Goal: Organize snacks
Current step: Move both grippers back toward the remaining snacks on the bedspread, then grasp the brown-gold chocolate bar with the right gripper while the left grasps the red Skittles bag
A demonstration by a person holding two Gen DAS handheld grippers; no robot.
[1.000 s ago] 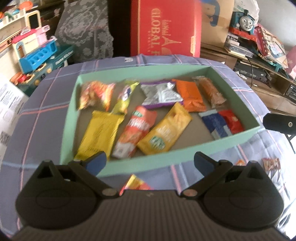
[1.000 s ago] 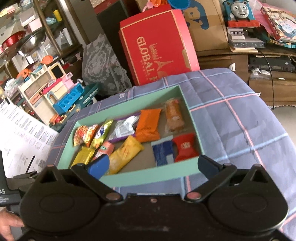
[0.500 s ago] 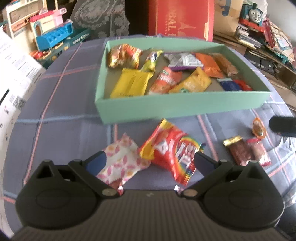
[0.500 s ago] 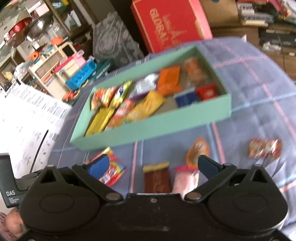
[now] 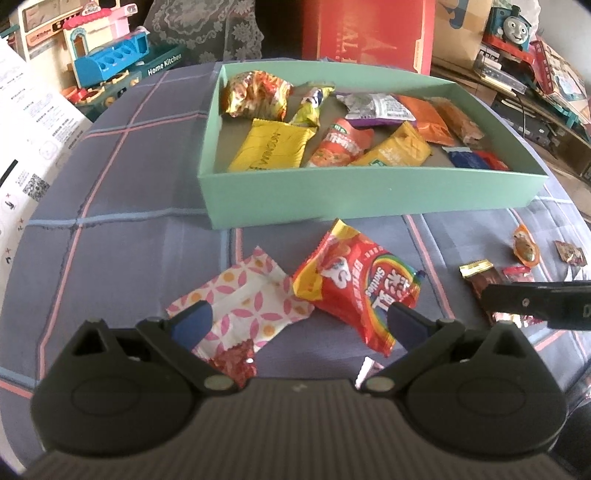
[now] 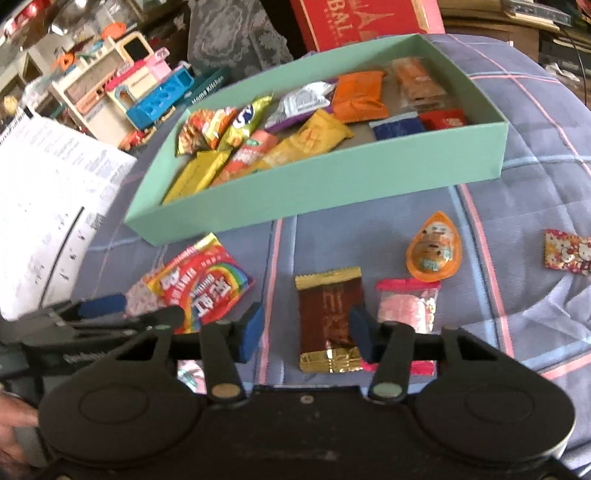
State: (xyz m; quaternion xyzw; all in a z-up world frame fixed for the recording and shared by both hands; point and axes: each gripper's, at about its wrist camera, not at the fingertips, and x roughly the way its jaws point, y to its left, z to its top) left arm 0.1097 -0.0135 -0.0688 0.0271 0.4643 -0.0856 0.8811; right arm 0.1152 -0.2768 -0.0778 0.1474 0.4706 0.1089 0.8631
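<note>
My left gripper is open and low over the checked cloth. A white packet with pink petals and a red rainbow candy bag lie between its fingers, untouched. My right gripper has its jaws closing around a brown chocolate bar with gold ends. The right pad is at the bar's edge, and a gap remains on the left. The mint-green box beyond holds several snack packets.
To the right of the bar lie a pink-topped clear packet, an orange egg-shaped snack and a cartoon-cat packet. White printed sheets cover the table's left. Toys and a red carton stand behind the box.
Both grippers have drawn back from over the box and sunk to the loose snacks in front of it. The right jaws have narrowed from wide open around the chocolate bar.
</note>
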